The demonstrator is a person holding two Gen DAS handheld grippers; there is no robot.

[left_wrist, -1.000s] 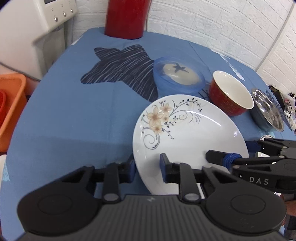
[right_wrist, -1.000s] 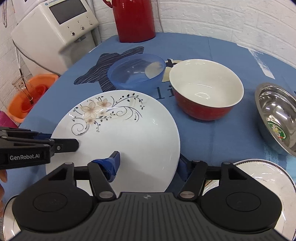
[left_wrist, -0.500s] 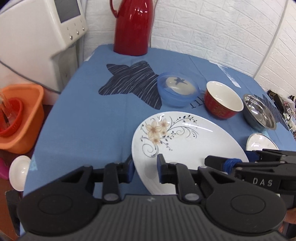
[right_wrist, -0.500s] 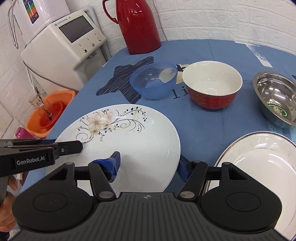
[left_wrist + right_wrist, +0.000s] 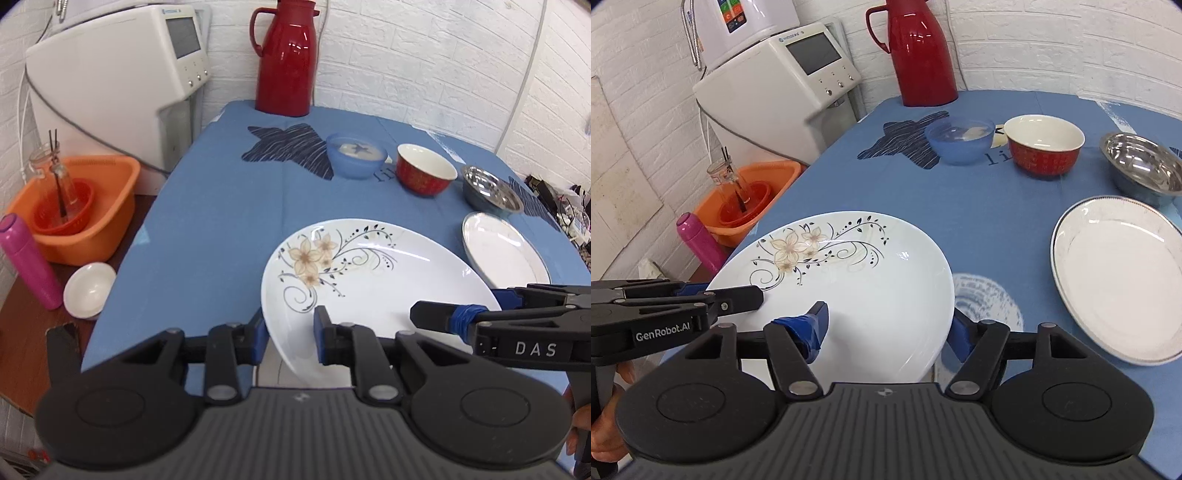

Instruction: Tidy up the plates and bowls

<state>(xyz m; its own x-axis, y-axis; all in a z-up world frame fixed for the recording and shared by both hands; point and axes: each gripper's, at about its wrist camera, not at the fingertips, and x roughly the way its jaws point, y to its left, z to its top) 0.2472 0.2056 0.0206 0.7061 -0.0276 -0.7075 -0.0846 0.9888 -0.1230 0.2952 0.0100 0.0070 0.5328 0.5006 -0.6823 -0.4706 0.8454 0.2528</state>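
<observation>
A white brick wall is backing a table under a blue cloth [image 5: 221,229] with a dark star printed on it, and I am working over its near end. My left gripper [image 5: 288,334] is pinching the near-left rim of the floral plate [image 5: 369,280], one blue pad under the edge and one on the face, so its fingers are standing narrowly apart with only the plate between them. My right gripper [image 5: 888,326] is clamping the same plate at its near-right rim, one taped pad lying on the white face and the other tucked below the edge. Between the two, the plate is hanging tilted above the cloth, apparently clear of it. Just to its right, the gold-rimmed plate [image 5: 1115,280] is lying flat on the table, and I am judging that to be where this one belongs. Further back, the blue bowl [image 5: 960,144], the red bowl [image 5: 1045,147] and the steel bowl [image 5: 1145,166] are sitting in a row, each on its own. So the sorting is looking barely begun: no stack is showing yet, and the bowls are waiting untouched. A red thermos [image 5: 286,59] is standing at the far edge.
</observation>
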